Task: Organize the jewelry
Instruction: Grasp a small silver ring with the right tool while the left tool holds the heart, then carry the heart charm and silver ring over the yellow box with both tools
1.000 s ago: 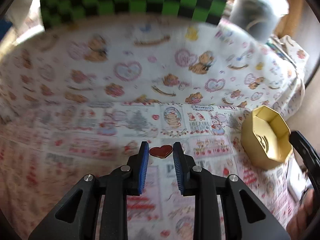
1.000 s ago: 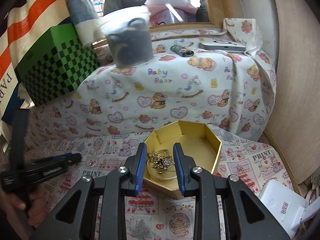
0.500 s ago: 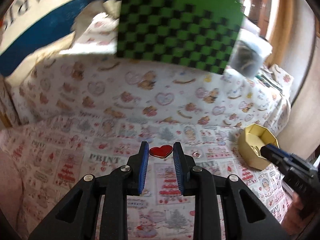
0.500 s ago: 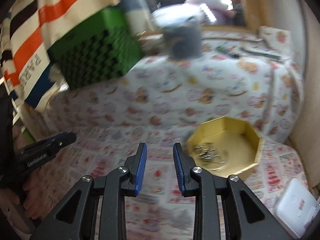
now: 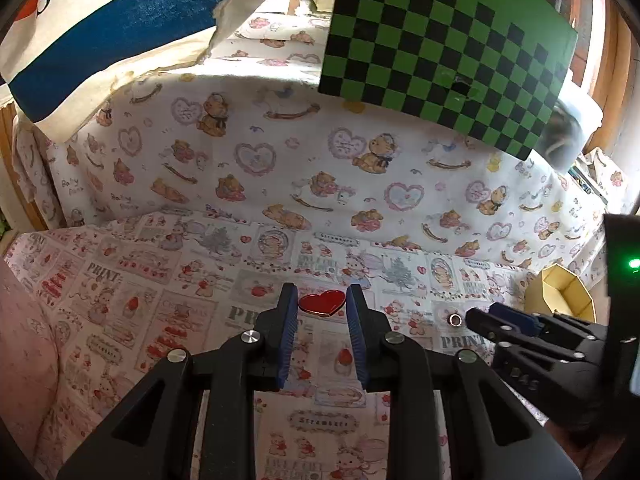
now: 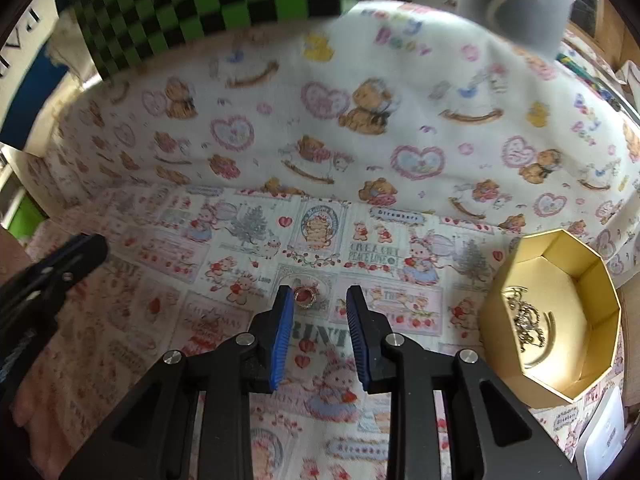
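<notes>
Left gripper (image 5: pixel 322 305), black with blue ribbed pads: closed on a flat glossy red heart-shaped piece (image 5: pixel 322 303), clamped at the fingertips and held above the printed strawberry-and-bear cloth (image 5: pixel 120 320); the heart's underside hidden.

Right gripper (image 6: pixel 319 300), same make: jaws parted, empty; small gold-toned ring (image 6: pixel 303 295) lying on the cloth just inside the left-hand pad, contact not determinable. Same ring in the left view just ahead of the right gripper's tips.

Octagonal gold cardboard box (image 6: pixel 560 320), open-topped, on the cloth to the right: tangle of gold chain jewellery (image 6: pixel 528 322) inside, individual pieces not distinguishable. Box partly cut off behind the right gripper in the left view.

White flat case (image 6: pixel 604 436): cropped at the lower right edge.

Green-and-black checkered box (image 5: pixel 448 44): on the raised ledge behind.

Grey container (image 6: pixel 516 0): blurred, contents unreadable.
</notes>
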The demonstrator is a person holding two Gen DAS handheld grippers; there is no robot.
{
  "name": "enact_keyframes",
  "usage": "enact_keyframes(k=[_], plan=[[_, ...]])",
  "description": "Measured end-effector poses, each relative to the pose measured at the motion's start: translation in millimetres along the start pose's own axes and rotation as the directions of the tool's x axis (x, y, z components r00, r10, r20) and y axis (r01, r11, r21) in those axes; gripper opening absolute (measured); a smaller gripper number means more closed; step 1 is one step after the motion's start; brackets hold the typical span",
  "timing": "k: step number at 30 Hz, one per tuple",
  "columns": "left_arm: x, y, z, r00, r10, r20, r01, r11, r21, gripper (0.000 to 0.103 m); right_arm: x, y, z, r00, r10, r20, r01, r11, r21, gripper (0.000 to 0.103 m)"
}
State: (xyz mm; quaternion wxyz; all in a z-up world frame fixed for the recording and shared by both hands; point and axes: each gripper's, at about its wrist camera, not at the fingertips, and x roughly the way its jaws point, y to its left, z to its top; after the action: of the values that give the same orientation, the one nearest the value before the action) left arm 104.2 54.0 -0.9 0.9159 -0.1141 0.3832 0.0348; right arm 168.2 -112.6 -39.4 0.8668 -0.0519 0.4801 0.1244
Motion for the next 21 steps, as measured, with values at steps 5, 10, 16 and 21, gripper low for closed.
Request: enact_keyframes(k=[5, 10, 16, 21], plan=[[-1, 5, 2, 1.000, -0.002, -0.004, 0.002, 1.000, -0.031, 0.024, 13, 12, 3, 1.000, -0.007, -0.023, 0.007, 1.000, -0.031, 0.029], [-6, 7, 2, 0.999, 0.029, 0.033, -0.027, 0.999, -0.036, 0.024, 29, 16, 8, 0.999, -0.013, -0.042, 0.011, 0.999, -0.036, 0.029], [-11, 10, 4, 0.998, 0.025, 0.052, -0.023, 0.999, -0.046, 0.024, 36, 19, 9, 0.999, -0.027, -0.042, 0.024, 0.997, -0.073, 0.019], [-10, 10, 3, 0.998, 0.028, 0.054, -0.026, 0.999, -0.047, 0.024, 31, 20, 5, 0.999, -0.022, -0.029, 0.020, 0.996, -0.082, 0.014]])
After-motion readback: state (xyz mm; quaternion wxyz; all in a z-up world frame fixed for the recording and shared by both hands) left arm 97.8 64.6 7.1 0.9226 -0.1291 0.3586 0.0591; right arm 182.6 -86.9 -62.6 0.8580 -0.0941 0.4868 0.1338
